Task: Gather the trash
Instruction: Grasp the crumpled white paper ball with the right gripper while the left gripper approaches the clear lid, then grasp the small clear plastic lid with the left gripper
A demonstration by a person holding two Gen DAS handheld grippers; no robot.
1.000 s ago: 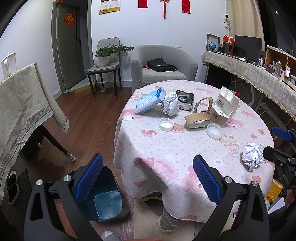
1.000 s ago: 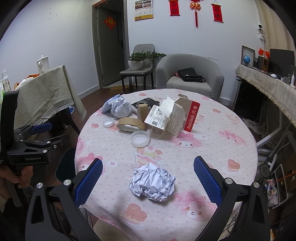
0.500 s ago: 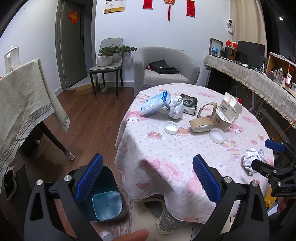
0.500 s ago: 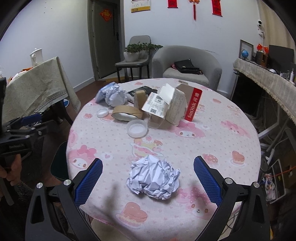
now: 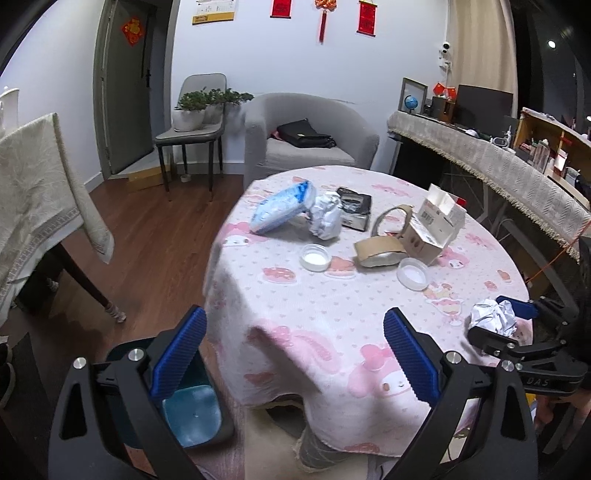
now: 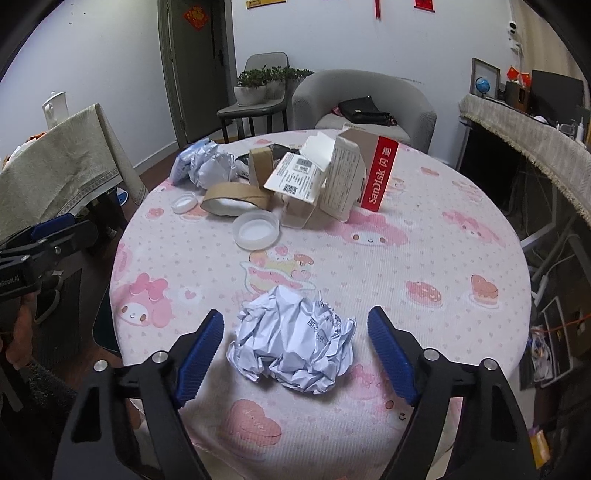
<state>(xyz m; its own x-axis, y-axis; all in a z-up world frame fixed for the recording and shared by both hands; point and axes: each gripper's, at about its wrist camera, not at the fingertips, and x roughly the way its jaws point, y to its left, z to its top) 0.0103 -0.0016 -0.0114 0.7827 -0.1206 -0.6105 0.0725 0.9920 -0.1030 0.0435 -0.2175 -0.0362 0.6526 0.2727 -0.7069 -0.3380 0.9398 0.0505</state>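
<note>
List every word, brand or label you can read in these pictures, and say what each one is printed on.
"SanDisk 闪迪": red side of the open cardboard box on the table.
"DAS": body of the right claw, seen from the left wrist; partly hidden.
Box label, crumpled paper ball, wall calendar, red hangings: print too small or blurred to read.

Lived-in home sitting room: beyond the jaws a grey armchair (image 5: 310,136), potted plants on a chair (image 5: 190,129), red festive wall hangings (image 5: 323,14), cartoon-print tablecloth (image 6: 406,266).
</note>
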